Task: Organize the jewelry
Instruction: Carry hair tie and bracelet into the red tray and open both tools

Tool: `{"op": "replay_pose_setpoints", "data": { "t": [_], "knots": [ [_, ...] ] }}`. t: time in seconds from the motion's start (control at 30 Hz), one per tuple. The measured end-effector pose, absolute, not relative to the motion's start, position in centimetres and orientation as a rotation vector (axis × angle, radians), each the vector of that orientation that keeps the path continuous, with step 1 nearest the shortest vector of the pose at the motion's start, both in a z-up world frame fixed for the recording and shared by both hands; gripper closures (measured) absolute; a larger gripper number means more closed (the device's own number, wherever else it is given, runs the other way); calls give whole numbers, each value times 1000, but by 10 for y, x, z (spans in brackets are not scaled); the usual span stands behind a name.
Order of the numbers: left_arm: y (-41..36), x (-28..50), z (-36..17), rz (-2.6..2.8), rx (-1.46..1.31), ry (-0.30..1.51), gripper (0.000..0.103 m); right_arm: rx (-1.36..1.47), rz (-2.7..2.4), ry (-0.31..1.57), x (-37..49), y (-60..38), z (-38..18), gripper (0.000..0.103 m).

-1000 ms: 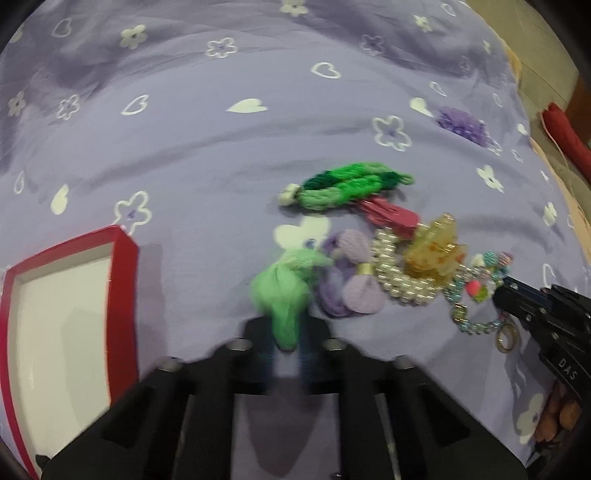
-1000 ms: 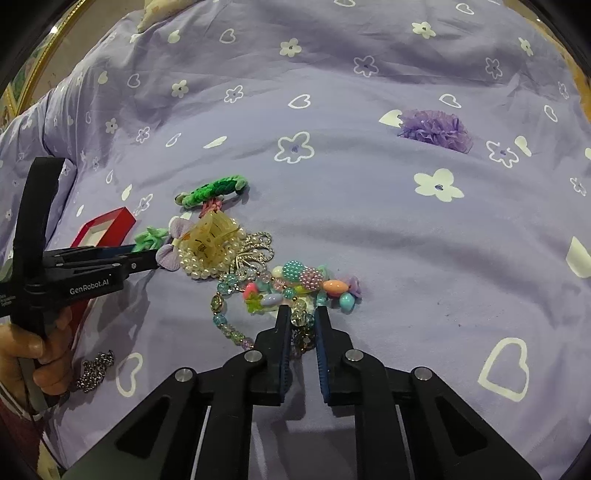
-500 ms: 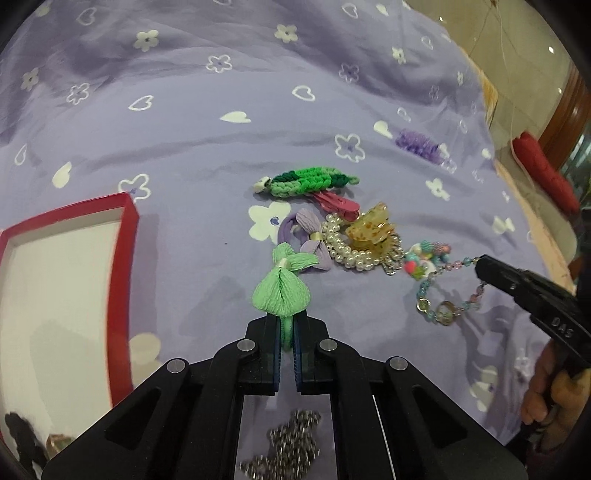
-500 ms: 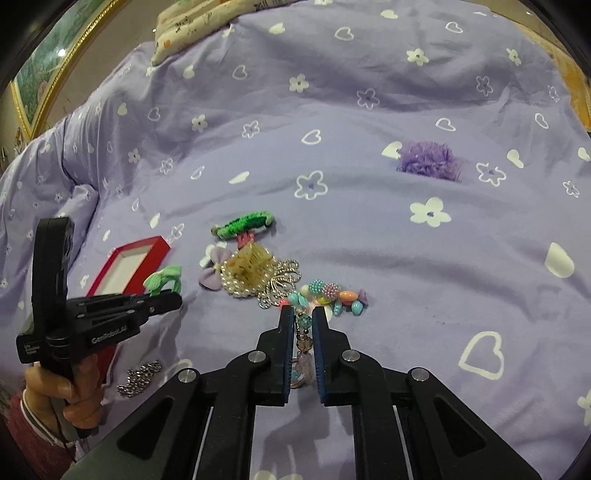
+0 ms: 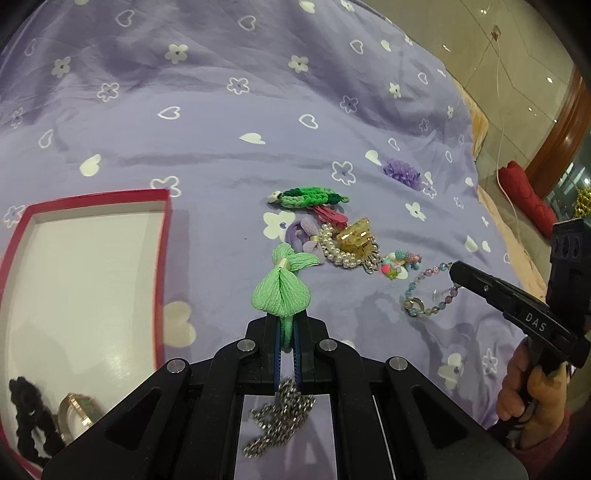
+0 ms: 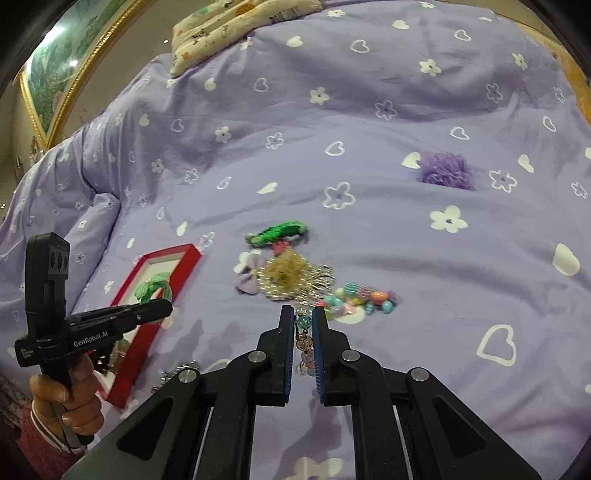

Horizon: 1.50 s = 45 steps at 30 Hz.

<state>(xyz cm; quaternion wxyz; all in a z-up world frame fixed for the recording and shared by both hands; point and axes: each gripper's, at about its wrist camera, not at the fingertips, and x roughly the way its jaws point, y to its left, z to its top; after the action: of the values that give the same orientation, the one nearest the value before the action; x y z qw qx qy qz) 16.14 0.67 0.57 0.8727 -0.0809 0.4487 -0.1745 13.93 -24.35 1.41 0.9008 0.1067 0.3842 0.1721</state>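
Observation:
My left gripper [image 5: 285,328] is shut on a light green fabric hair tie [image 5: 282,286] and holds it above the bed, right of the red box [image 5: 162,236]. From the right wrist view the tie [image 6: 153,288] hangs over the box [image 6: 184,273]. My right gripper [image 6: 303,325] is shut on a clear beaded bracelet [image 6: 304,345], which dangles from its tip [image 5: 430,295]. A pile stays on the cover: green braided band [image 5: 310,195], pink clip [image 5: 330,216], purple bow [image 5: 304,232], pearl bracelet [image 5: 332,251], amber claw clip [image 5: 356,234], colourful beads [image 5: 400,260].
The red box holds a black scrunchie [image 5: 27,417] and a ring-shaped piece [image 5: 75,413]. A silver chain [image 5: 277,417] lies on the purple cover [image 5: 221,147] under my left gripper. A purple pompom [image 5: 402,173] lies far right. A pillow [image 6: 236,22] is at the bed's head.
Both grippers have risen from the pile. The left lifted the green hair tie and moved toward the red box. The right pulled the beaded bracelet up off the cover.

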Motion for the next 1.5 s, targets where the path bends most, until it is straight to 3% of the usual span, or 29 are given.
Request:
{"op": "replay_pose_setpoints", "data": {
  "t": [0.7, 1.5],
  "knots": [
    [103, 122, 22, -214, -257, 876, 99, 167, 584, 752, 135, -126, 44, 94],
    [203, 137, -23, -93, -373, 961, 99, 123, 818, 844, 156, 24, 16, 94]
  ]
}}
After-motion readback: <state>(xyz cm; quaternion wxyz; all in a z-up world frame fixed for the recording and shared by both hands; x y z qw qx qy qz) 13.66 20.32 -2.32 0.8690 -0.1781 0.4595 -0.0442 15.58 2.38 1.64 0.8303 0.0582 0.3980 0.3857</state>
